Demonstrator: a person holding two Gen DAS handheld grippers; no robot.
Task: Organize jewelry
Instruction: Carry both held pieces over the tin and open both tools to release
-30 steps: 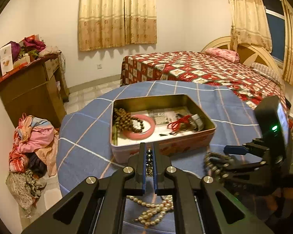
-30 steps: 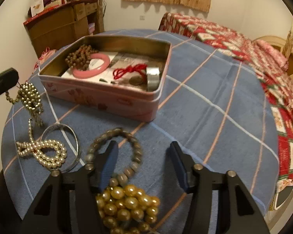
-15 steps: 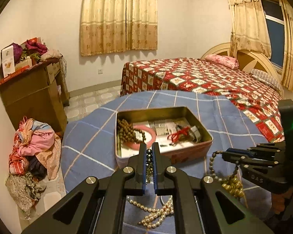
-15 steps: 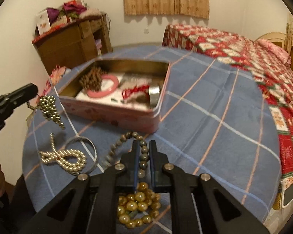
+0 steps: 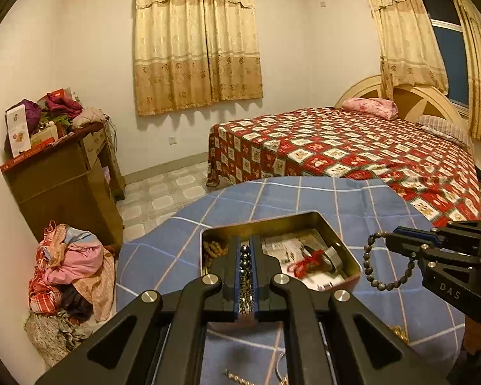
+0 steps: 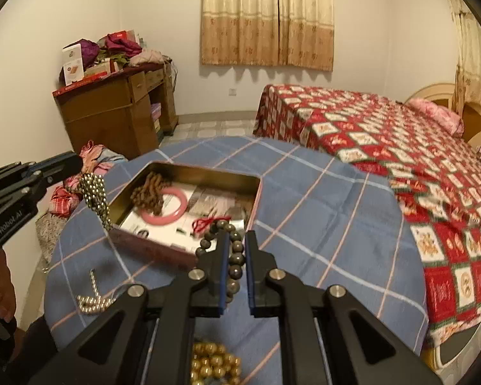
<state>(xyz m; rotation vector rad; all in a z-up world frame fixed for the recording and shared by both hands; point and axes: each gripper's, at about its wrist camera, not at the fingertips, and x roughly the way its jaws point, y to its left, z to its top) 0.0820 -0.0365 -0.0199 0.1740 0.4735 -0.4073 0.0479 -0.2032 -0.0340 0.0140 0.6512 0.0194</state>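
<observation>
An open metal tin [image 5: 352, 258] [image 6: 182, 168] sits on the blue checked round table; it holds a pink bangle [image 6: 176, 215], brown wooden beads [image 6: 150, 189] and a red cord piece [image 6: 205, 223]. My left gripper [image 5: 247, 250] is shut on a dark metallic bead necklace [image 6: 96, 195] that hangs above the tin's left end. My right gripper [image 6: 235, 250] is shut on a dark bead bracelet [image 5: 386, 263] [image 6: 235, 256], held up beside the tin's near right corner.
A pearl strand [image 6: 91, 298] and a gold bead bracelet [image 6: 215, 362] lie on the table [image 6: 320, 224] near me. A bed [image 5: 352, 147] stands beyond, a wooden desk [image 5: 64, 179] and a clothes pile [image 5: 67, 266] at the left.
My right gripper shut on the dark bead bracelet and lifted it off the table. Both grippers rose and moved toward the tin with their jewelry hanging.
</observation>
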